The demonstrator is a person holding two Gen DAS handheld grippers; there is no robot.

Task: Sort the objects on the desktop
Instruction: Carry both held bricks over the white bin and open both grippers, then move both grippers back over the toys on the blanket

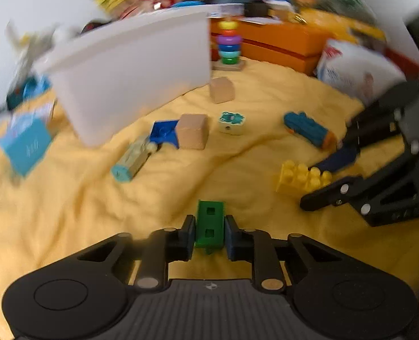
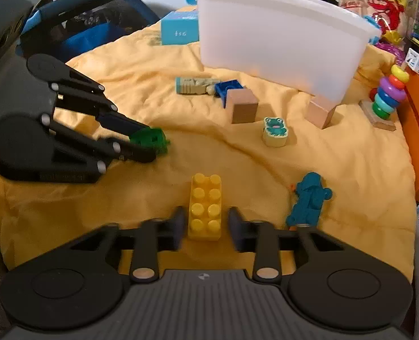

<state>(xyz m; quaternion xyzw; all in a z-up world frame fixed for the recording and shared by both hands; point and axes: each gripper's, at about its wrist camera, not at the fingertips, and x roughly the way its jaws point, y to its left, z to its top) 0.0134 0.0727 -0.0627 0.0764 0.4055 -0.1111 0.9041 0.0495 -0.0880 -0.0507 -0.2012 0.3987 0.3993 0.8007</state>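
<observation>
Green block (image 1: 209, 223) pinched in left tool (image 1: 209, 236), yellow brick (image 2: 205, 211) untouched between right tool's (image 2: 206, 223) parted pads.

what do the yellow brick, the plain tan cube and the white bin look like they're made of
Yellow brick: probably moulded plastic, smooth with a slight sheen, with round studs on top.
Tan cube: looks like unpainted wood, matte, with a darker striped side that may be end grain.
White bin: likely translucent plastic, with a frosted wall and a thin moulded rim.

Black tool (image 2: 203, 223) linkages, silver pivot pins
</observation>
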